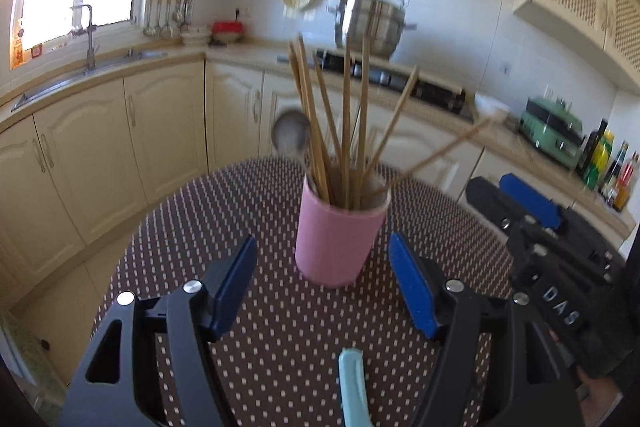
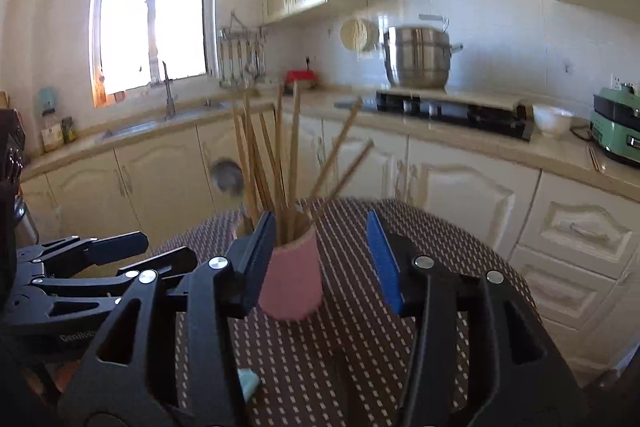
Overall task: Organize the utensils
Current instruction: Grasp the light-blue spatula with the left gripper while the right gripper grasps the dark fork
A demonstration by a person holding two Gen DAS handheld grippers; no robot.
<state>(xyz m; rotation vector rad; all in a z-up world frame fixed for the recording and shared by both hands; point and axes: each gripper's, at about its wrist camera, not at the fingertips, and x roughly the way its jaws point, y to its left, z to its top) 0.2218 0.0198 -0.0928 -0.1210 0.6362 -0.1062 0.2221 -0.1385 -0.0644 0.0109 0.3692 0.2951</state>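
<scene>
A pink cup stands upright on the round table with its brown dotted cloth. Several wooden chopsticks fan out of it. My left gripper is open just short of the cup, with nothing between its pads. A light blue utensil handle lies on the cloth under it. My right gripper shows at the right edge. In the right wrist view the right gripper is open, the cup and chopsticks near its left finger, a gap at the right pad. The left gripper is at the left.
Cream cabinets and a counter wrap around behind the table. On the counter are a sink with tap, a stove with a steel pot, a white bowl, a green appliance and bottles.
</scene>
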